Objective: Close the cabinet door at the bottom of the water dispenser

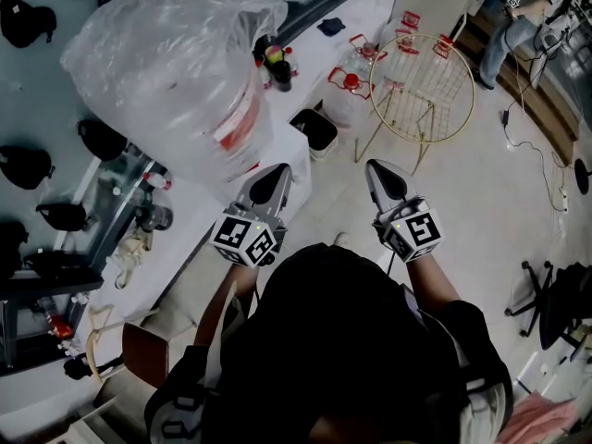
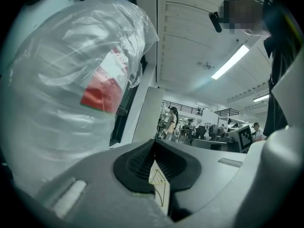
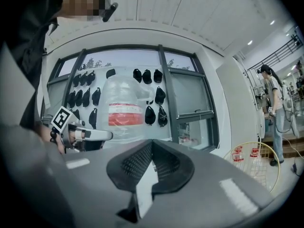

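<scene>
With left gripper and right gripper clenched empty and the cabinet door hidden beneath the bagged bottle at ten o'clock, we risk reaching blind and snagging plastic.

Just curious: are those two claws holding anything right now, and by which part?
Nothing is held: the left gripper and the right gripper both have their jaws shut on nothing.

The way ahead of the left gripper is blocked by a big water bottle wrapped in a clear plastic bag. Ahead of the right gripper, pale floor is left open up to a small black bin and a round gold wire stand.
</scene>
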The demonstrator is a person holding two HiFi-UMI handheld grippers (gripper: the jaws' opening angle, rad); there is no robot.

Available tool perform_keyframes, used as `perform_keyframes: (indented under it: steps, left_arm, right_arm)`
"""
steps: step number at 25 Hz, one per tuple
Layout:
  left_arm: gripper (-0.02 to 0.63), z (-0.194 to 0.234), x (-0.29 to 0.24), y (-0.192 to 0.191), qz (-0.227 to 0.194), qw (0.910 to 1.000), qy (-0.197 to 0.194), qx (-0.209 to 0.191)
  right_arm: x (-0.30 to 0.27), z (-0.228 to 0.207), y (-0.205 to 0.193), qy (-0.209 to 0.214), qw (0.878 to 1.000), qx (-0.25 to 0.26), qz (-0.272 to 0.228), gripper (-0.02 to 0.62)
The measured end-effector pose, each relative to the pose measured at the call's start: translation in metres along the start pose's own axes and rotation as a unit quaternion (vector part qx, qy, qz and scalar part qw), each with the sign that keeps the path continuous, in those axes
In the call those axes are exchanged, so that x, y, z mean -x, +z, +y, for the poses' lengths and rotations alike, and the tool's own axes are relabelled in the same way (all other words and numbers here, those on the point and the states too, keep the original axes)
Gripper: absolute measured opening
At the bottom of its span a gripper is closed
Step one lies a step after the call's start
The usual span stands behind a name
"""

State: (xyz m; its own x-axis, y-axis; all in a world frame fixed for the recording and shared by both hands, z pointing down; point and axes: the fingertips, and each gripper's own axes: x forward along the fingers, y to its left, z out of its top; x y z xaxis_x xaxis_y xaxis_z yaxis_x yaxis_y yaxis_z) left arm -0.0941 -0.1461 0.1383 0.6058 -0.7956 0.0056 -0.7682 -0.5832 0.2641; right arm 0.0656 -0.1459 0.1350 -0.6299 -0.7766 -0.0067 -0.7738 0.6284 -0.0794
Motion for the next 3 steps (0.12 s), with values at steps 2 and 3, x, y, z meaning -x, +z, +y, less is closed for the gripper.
perform_keyframes:
  steps: [2,3]
  left_arm:
    - [0.006,0.0003,0.0002,0.0001,0.001,1.0,0.0,-0.001]
    - [0.006,0.0004,0.0004,0.0001,0.001,1.0,-0.001,-0.002]
  right_arm:
    - [-0.0015,0.0018,-0.0004,0.003,1.0,0.001,0.001,0.005]
    - [-0.0024,0.0034,0.0004,0.005,1.0,0.001,0.001,0.005]
